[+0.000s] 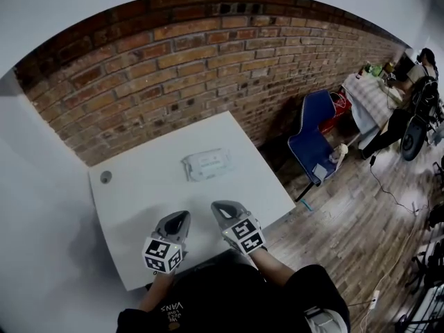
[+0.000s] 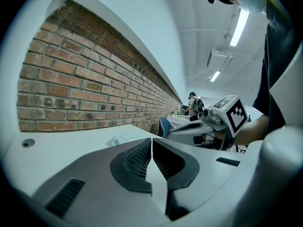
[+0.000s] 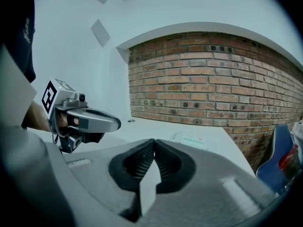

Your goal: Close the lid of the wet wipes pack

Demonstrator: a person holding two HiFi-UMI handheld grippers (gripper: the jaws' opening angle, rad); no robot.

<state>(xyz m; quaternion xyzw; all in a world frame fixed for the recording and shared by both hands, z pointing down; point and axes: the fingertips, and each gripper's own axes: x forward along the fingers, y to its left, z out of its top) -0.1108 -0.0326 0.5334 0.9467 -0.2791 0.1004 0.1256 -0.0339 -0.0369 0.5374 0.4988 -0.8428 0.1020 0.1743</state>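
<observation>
A flat, white, soft-plastic wet wipes pack point(image 1: 206, 164) lies on the far half of the smooth white rectangular tabletop point(image 1: 132, 207), well apart from both tools. Near the table's near edge, the grey left gripper point(image 1: 183, 216) and right gripper point(image 1: 218, 205) (ribbed black pads) have their jaws pressed together, empty. A rough red brick wall point(image 1: 208, 54) stands behind, with a wooden plank floor point(image 1: 361, 227) to the right.
</observation>
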